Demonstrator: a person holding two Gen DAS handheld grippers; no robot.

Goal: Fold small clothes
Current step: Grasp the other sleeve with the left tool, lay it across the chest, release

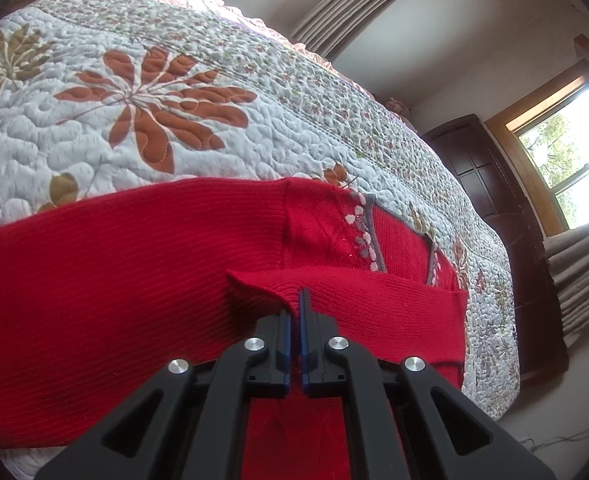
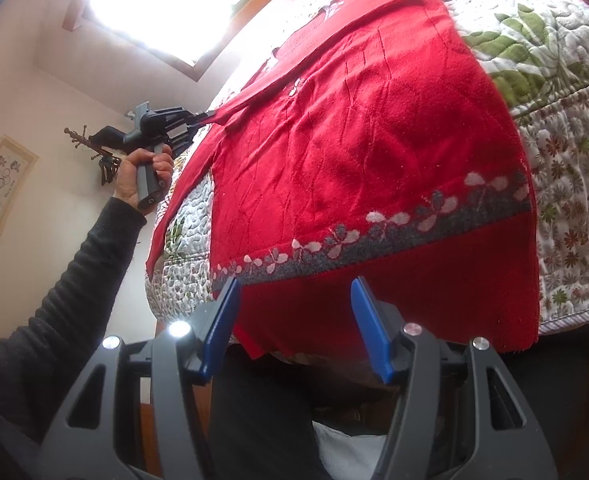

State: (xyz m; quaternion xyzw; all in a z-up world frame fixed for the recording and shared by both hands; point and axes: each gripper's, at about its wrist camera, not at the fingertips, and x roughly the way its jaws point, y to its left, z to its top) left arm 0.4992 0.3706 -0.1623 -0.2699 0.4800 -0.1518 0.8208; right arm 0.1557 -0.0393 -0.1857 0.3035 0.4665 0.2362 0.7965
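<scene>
Left claw (image 1: 296,304) pinches the sleeve (image 1: 334,300), lifting it to fold over the sweater (image 2: 354,140). Right claw (image 2: 294,304) hangs spread at the hem, ready to grip.

This is a bedroom in a home: a bed under a quilted floral bedspread (image 1: 214,92) fills most of the view. Pleated curtains (image 1: 358,4) hang by wood-framed windows (image 1: 562,152) on the far and right walls, beside a dark wooden cabinet (image 1: 490,184). A framed picture (image 2: 2,184) hangs on the left wall.

Bare quilt (image 1: 134,128) beyond the red sweater (image 1: 94,280) lies unobstructed.
</scene>
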